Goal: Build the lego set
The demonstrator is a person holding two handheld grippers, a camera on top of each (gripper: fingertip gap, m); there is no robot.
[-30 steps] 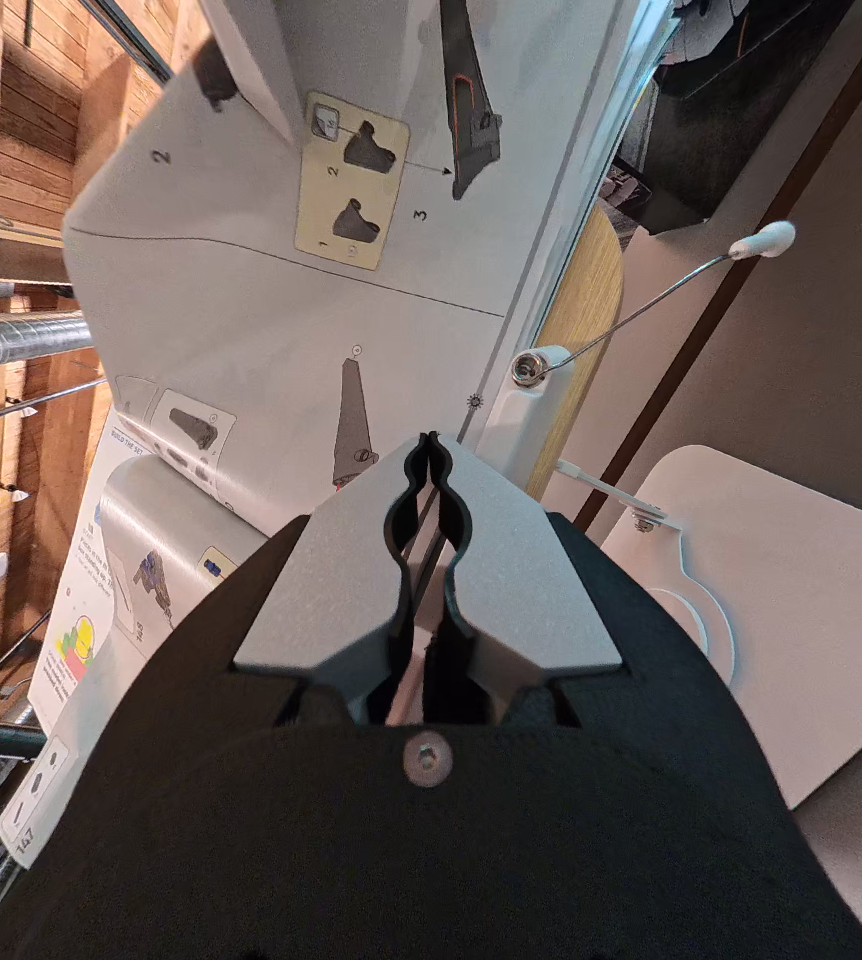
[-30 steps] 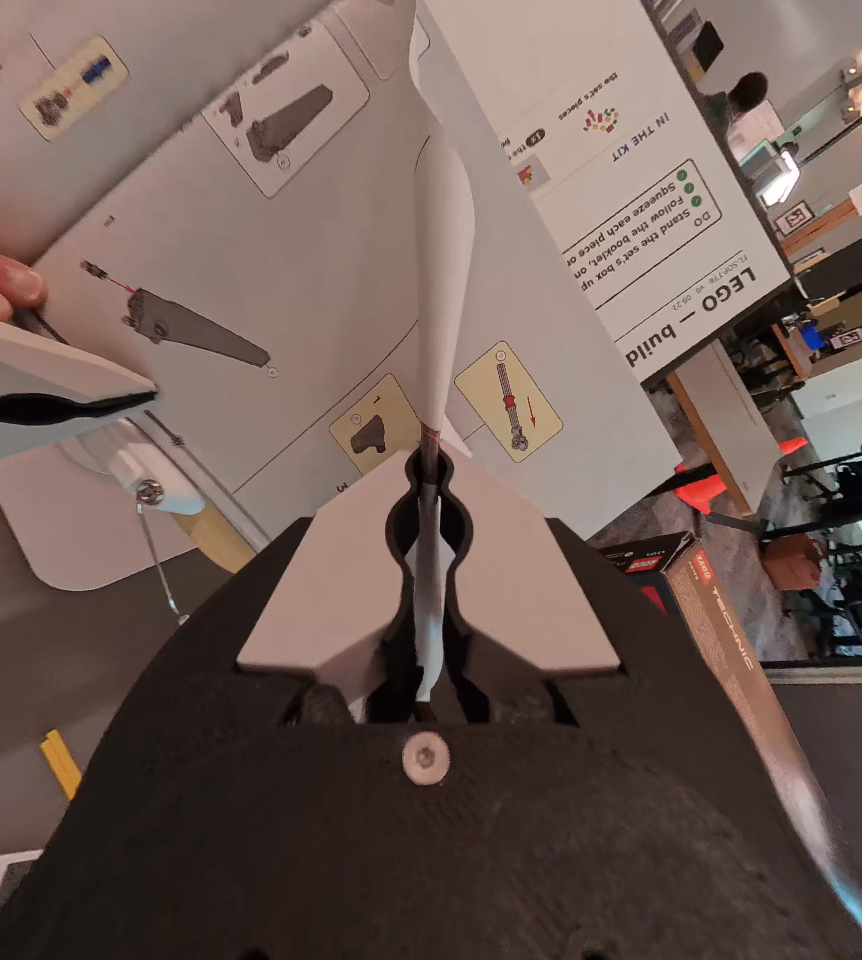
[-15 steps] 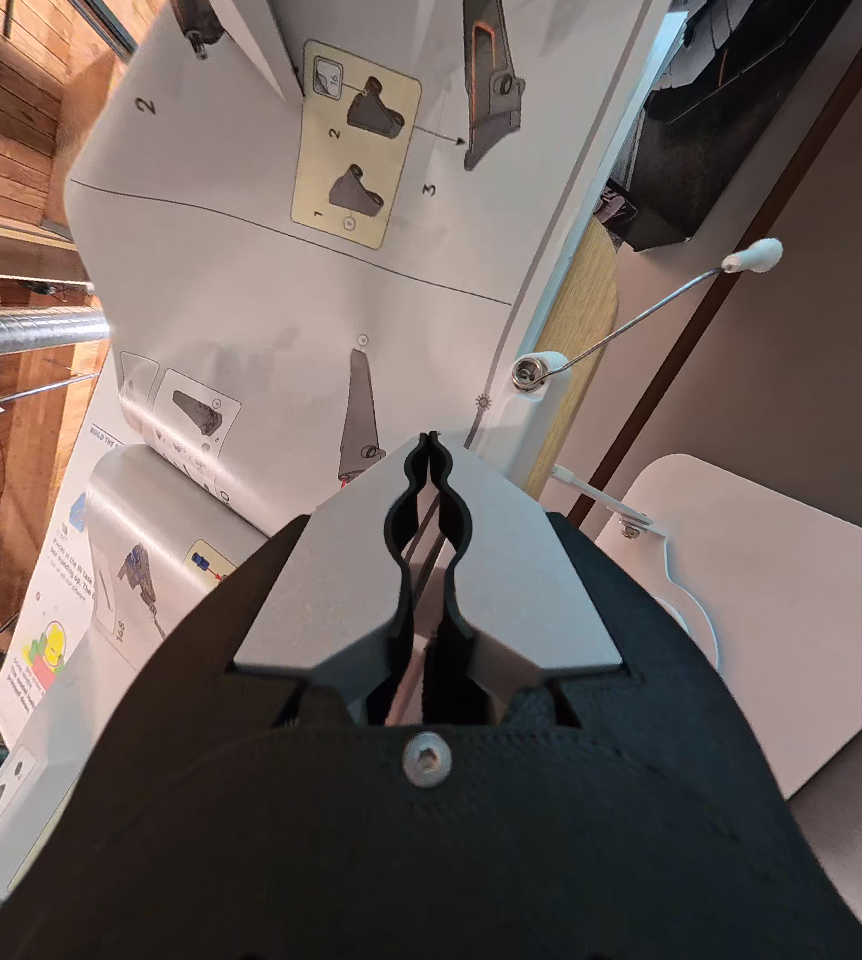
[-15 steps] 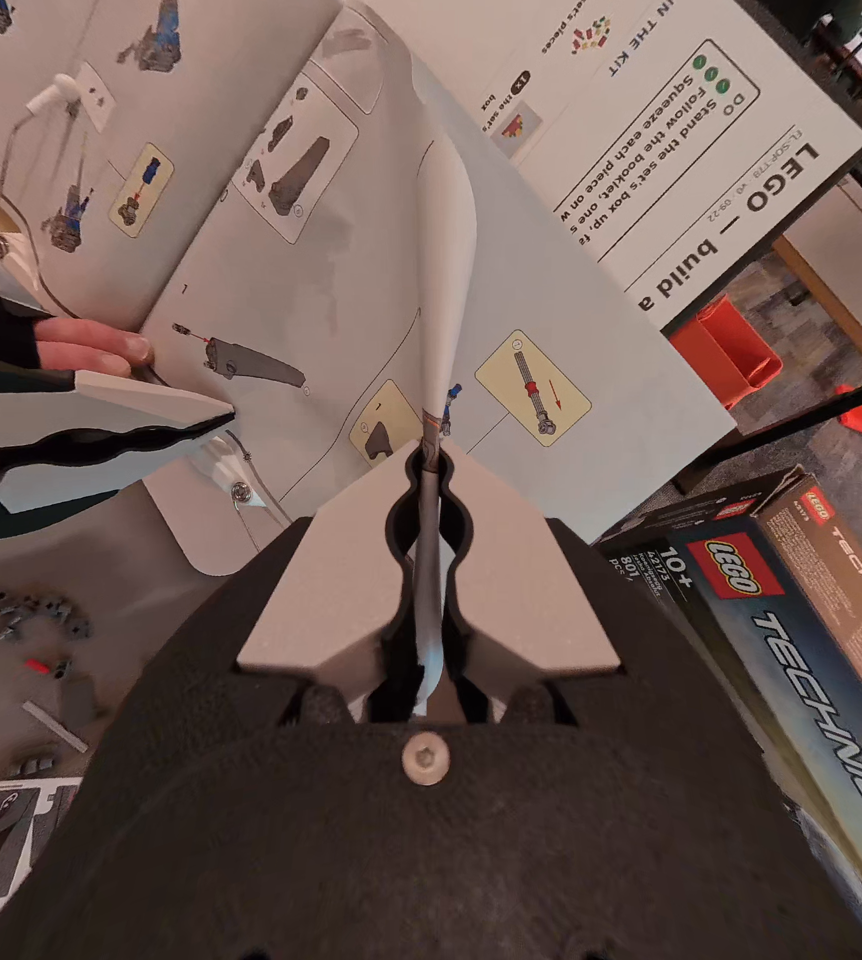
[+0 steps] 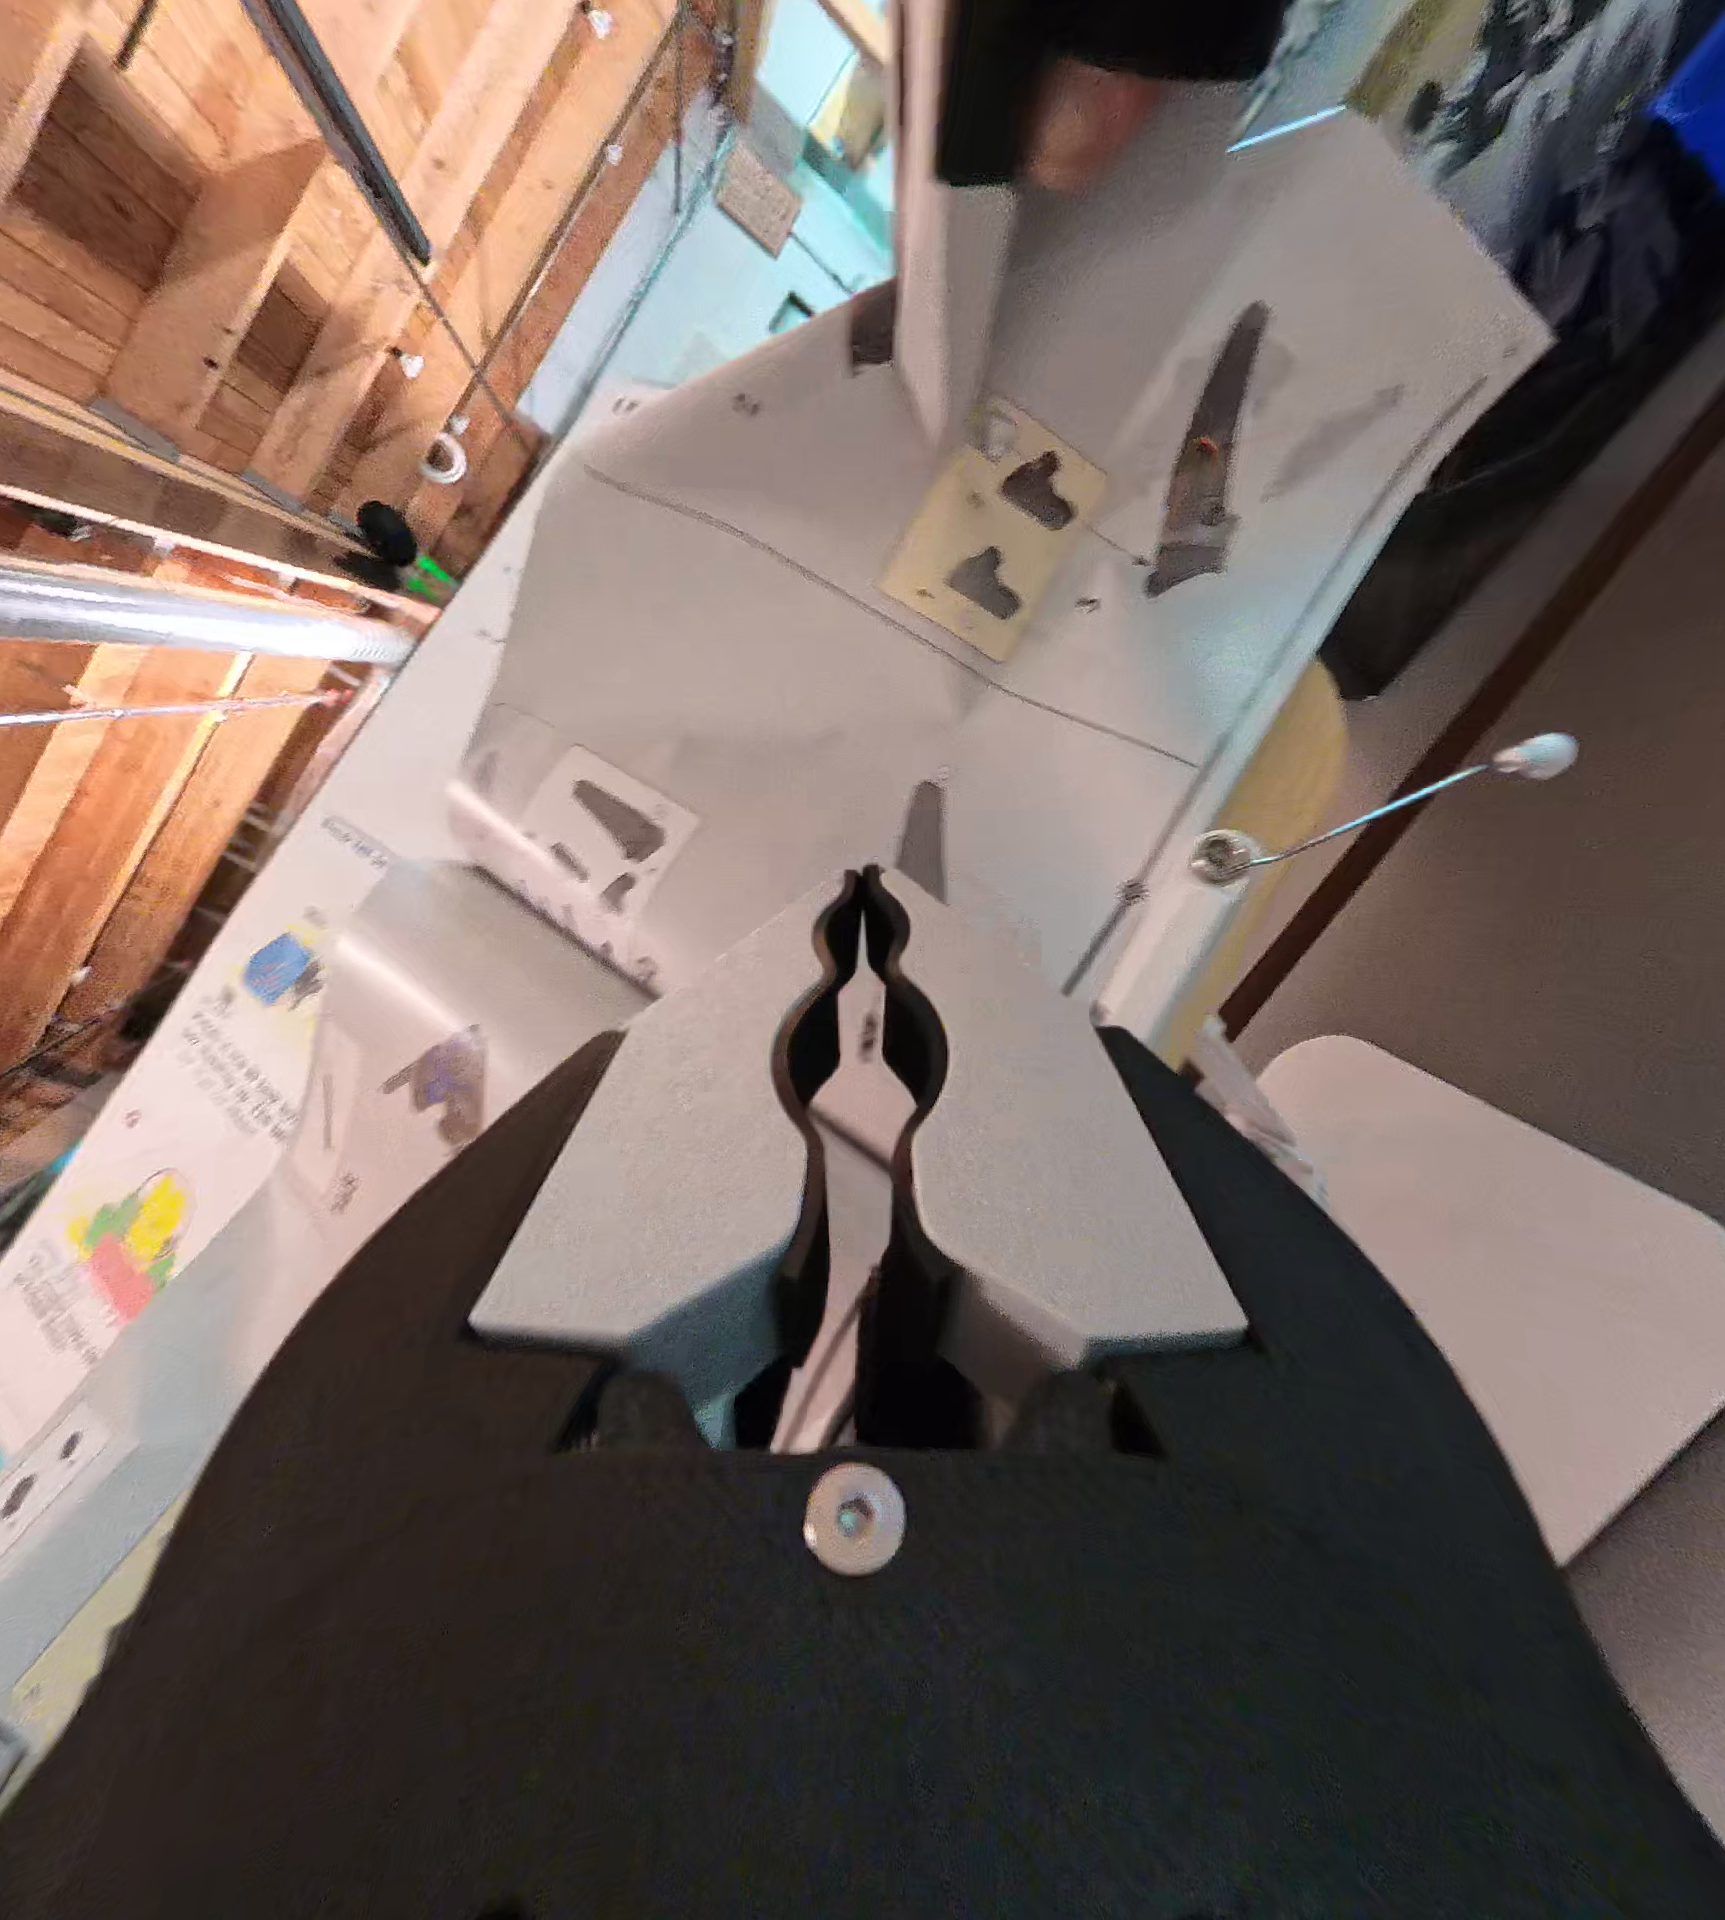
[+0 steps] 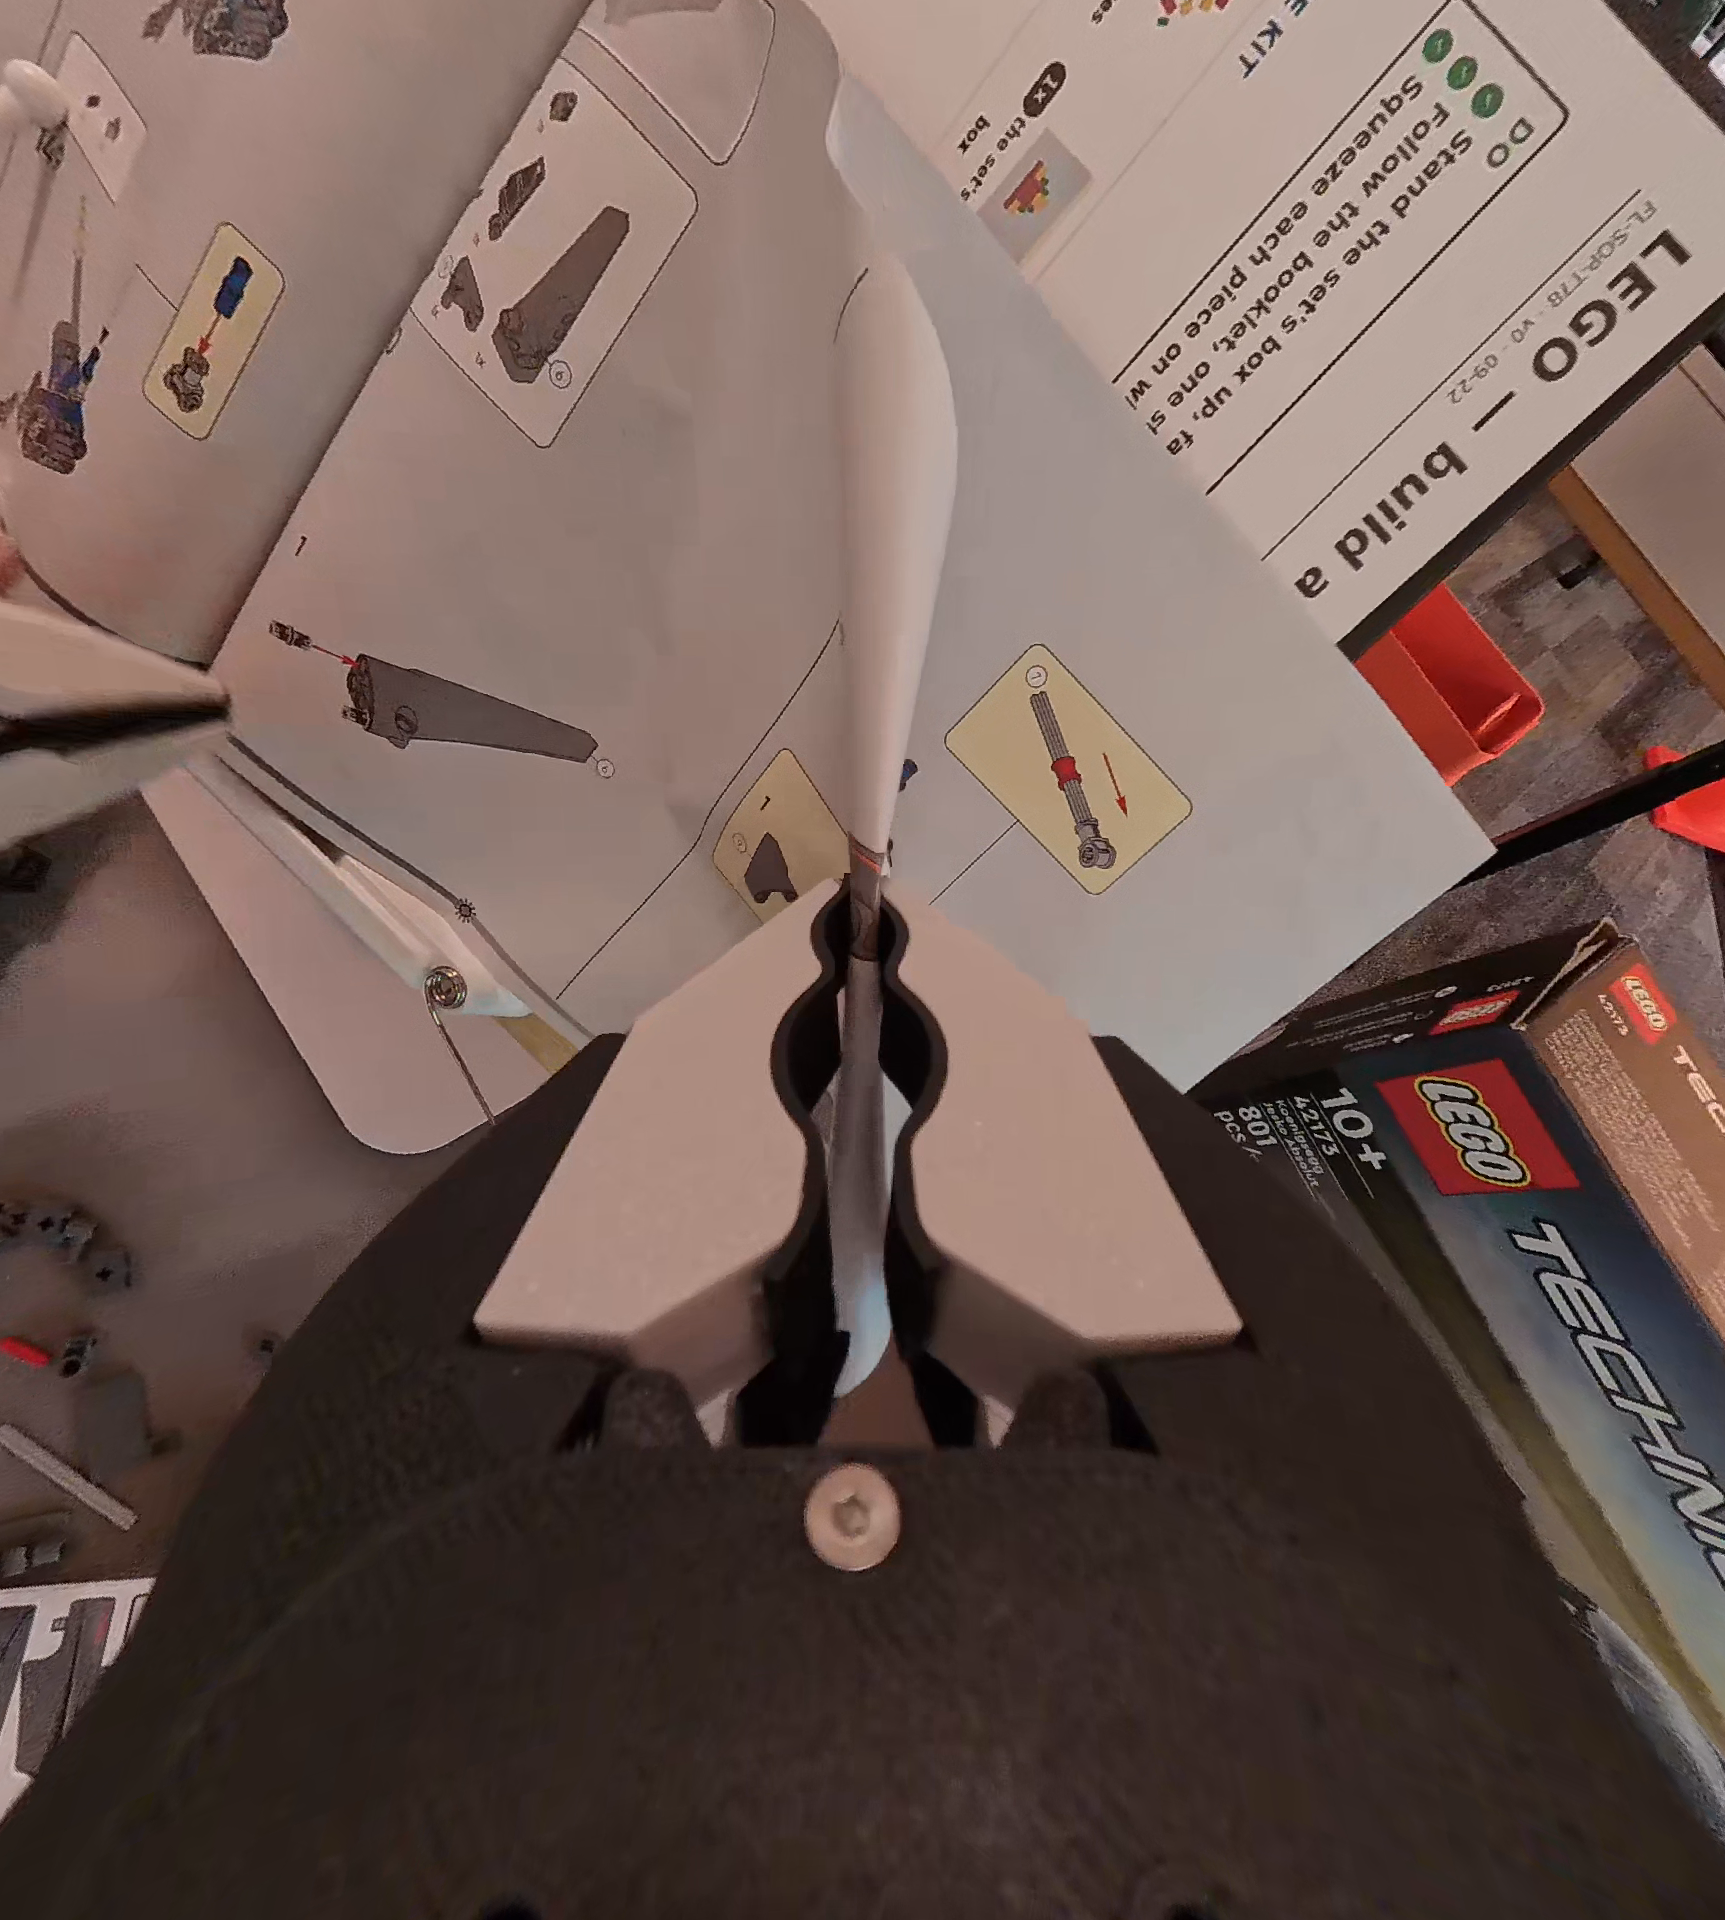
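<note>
One page (image 6: 894, 436) of the instruction booklet (image 6: 546, 540), pinched edge-on in the right gripper (image 6: 863, 914), jaws closed on its lower edge; the sheet rises straight ahead along the fingers. Left gripper (image 5: 863, 883): tips together, nothing visibly held, just beside the booklet's left edge near the stand (image 6: 338, 935). Loose lego pieces (image 6: 16, 1247) lie well apart on the surface, lower left. Set box (image 6: 1564, 1195) at right. Judgement: the right one carries the page-turn.

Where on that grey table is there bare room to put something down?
Bare tabletop shows between the white stand base and the scattered small pieces. More lies right of the stand base in the left wrist view. The lower left is crowded with pieces; the box fills the right.
</note>
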